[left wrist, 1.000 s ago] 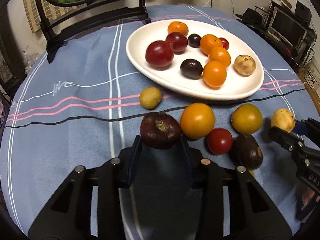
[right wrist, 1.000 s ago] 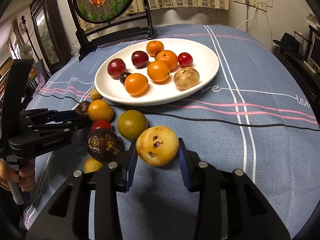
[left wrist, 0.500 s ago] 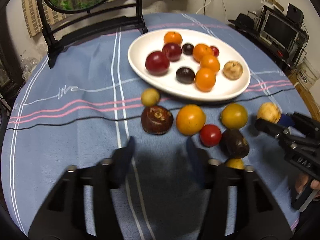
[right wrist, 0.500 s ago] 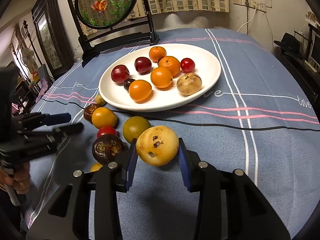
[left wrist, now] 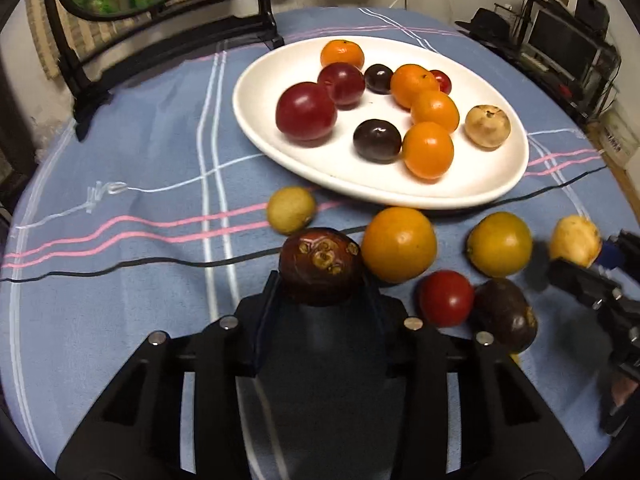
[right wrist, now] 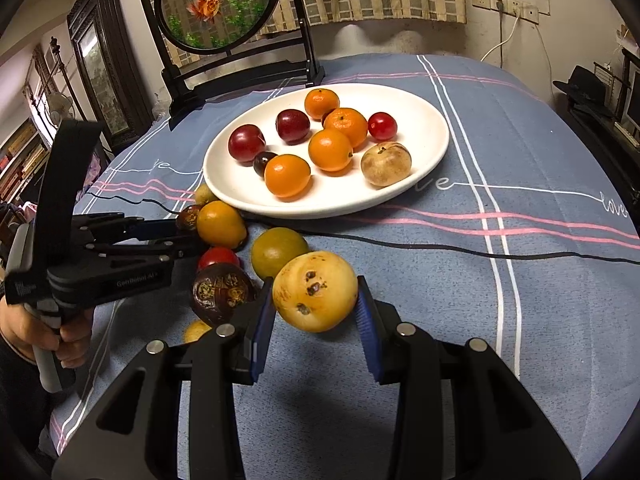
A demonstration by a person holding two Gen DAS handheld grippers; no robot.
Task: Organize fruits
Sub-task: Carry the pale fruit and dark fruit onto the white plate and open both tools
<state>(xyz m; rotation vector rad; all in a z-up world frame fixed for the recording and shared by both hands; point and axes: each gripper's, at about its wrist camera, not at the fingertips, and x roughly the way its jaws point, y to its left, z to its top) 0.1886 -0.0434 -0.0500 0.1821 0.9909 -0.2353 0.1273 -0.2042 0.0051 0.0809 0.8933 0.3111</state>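
A white oval plate (left wrist: pixel 496 184) (right wrist: pixel 432 132) holds several oranges, red plums and dark fruits. My left gripper (left wrist: pixel 322 280) is shut on a dark brown wrinkled fruit (left wrist: pixel 320 266) on the cloth in front of the plate; it also shows in the right wrist view (right wrist: pixel 188 218). My right gripper (right wrist: pixel 316 304) is shut on a spotted yellow fruit (right wrist: pixel 315 291) (left wrist: pixel 575 240), held just above the cloth. Loose on the cloth lie an orange (left wrist: pixel 398 244), a yellow-green orange (left wrist: pixel 500 249), a red tomato (left wrist: pixel 446 298), another dark brown fruit (left wrist: pixel 506 314) and a small greenish fruit (left wrist: pixel 291 210).
A blue striped tablecloth (right wrist: pixel 520 280) covers the round table. A black-framed round screen on a stand (right wrist: pixel 216 4) rises behind the plate. A thin black cord (right wrist: pixel 440 244) runs across the cloth. Shelves and electronics (left wrist: pixel 568 40) stand to the right.
My left gripper pulled back open from the dark brown fruit, then moved forward again and closed on it. My right gripper kept its hold on the yellow fruit and lifted slightly.
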